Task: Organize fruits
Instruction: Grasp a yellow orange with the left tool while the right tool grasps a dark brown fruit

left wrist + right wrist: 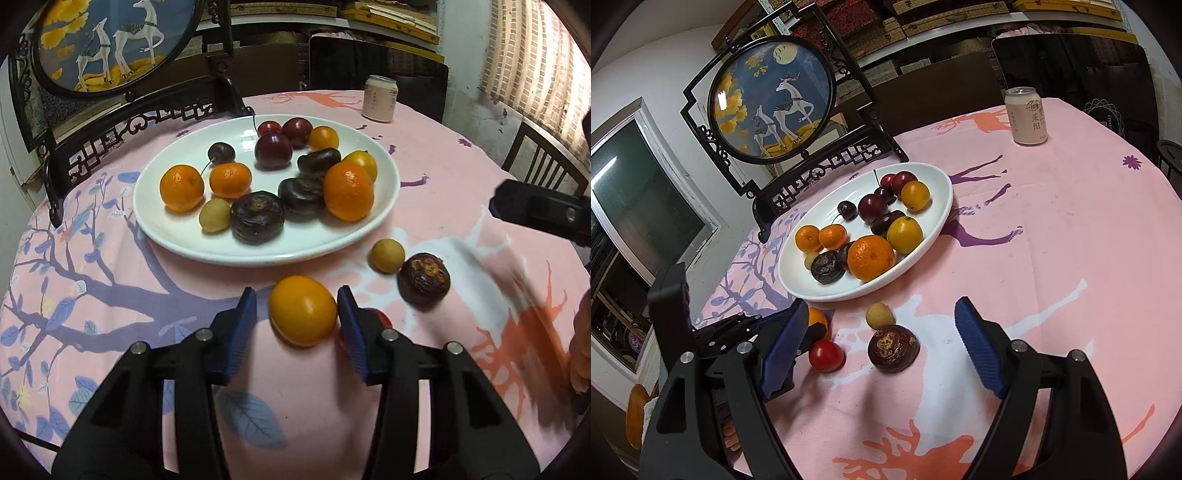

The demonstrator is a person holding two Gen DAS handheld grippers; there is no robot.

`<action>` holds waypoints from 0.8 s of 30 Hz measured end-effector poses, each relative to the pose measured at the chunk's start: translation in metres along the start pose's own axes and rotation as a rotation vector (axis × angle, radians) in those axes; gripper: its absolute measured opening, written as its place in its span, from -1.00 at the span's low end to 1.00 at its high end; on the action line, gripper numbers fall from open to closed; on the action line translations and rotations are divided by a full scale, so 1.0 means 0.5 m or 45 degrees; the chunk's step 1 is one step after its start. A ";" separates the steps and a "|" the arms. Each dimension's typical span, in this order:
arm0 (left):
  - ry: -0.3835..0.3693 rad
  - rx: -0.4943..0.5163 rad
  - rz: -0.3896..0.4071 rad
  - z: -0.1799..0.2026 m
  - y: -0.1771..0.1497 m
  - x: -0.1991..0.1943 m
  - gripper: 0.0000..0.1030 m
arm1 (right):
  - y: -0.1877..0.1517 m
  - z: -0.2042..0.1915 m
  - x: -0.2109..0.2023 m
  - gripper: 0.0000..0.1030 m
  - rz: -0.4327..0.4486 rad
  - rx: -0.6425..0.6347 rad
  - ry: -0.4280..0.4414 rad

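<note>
A white plate (177, 229) holds several oranges, dark plums, cherries and brown water chestnuts; it also shows in the right wrist view (934, 229). On the cloth lie an orange-yellow fruit (303, 310), a small tan longan (387, 255), a brown water chestnut (423, 278) and a red cherry tomato (826, 355). My left gripper (297, 314) is open, its blue pads on either side of the orange-yellow fruit. My right gripper (882, 332) is open and empty, just behind the chestnut (893, 348) and longan (880, 315).
A pink drink can (380, 99) stands at the table's far side, also in the right wrist view (1027, 116). A black-framed round deer screen (774, 107) stands behind the plate. A dark chair (543, 166) is at the right edge.
</note>
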State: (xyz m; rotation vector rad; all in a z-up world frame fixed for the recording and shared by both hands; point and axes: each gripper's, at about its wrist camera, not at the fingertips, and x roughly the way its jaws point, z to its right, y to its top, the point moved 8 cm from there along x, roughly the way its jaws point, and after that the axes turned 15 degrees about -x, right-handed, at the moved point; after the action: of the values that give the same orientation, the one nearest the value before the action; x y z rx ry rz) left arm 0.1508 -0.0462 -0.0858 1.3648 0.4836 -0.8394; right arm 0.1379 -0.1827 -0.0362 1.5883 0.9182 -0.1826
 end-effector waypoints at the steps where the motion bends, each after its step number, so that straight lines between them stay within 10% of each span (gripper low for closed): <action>1: -0.003 -0.009 -0.003 -0.001 0.001 0.003 -0.09 | 0.000 -0.001 0.000 0.58 -0.001 -0.001 0.003; 13: 0.103 -0.132 0.030 -0.078 0.017 -0.029 -0.23 | -0.037 -0.022 0.045 0.43 -0.152 -0.017 0.088; 24: 0.210 -0.096 -0.022 -0.093 0.000 0.006 -0.22 | -0.090 -0.044 0.111 0.20 -0.301 -0.342 -0.167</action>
State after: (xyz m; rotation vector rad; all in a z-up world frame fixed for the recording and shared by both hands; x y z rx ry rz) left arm 0.1602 -0.0016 -0.0959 1.3674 0.6499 -0.7188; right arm 0.1380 -0.1402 -0.0975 1.2058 0.9830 -0.3123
